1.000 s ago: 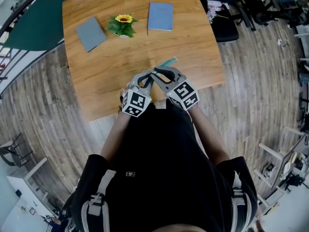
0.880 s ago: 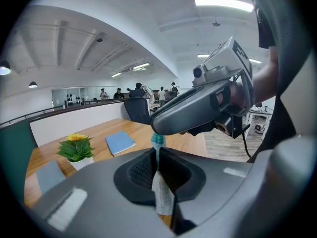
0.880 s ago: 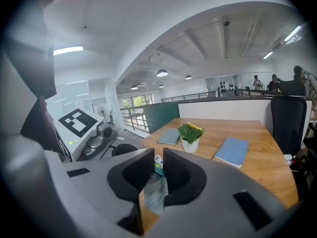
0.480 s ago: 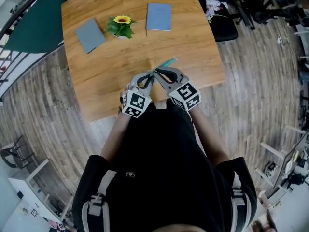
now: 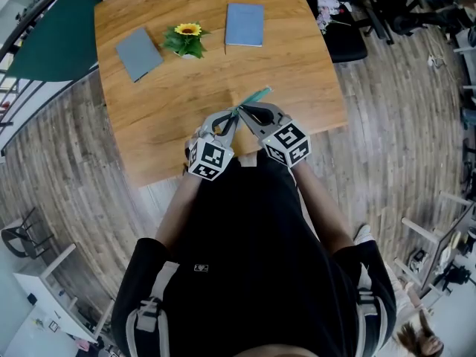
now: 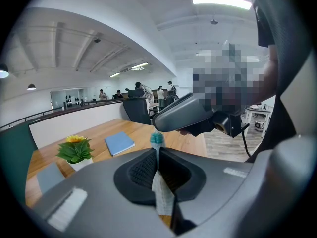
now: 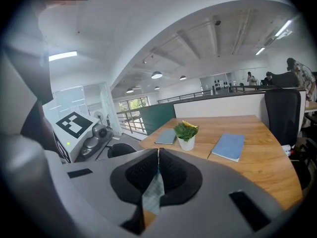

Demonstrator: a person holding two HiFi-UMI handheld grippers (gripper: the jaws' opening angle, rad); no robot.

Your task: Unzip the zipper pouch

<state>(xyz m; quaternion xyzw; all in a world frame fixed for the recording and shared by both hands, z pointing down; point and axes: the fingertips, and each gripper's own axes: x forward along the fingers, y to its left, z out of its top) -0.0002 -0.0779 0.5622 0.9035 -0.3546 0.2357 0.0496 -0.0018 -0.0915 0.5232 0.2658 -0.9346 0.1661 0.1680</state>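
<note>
Right gripper (image 7: 158, 156): jaws just closed, pinching zipper pouch (image 5: 257, 95), possibly at its pull. Left gripper (image 6: 157, 157): clamped on the pouch's near end. Pouch: light, soft, floppy; grip beside the zipper.

No word, number or brand name can be read anywhere in this scene. The only signs are coded ones. The left gripper (image 5: 233, 117) and right gripper (image 5: 244, 111) each carry a cube faced with black-and-white square markers, with no characters on them: the left cube (image 5: 208, 160) and the right cube (image 5: 288, 143). A small pale emblem (image 5: 201, 268) on the person's black shirt, toward 6 o'clock, is too small to make out. The grey notebook (image 5: 139, 52) at 11 o'clock and the blue notebook (image 5: 245, 25) at 12 o'clock show plain covers.
</note>
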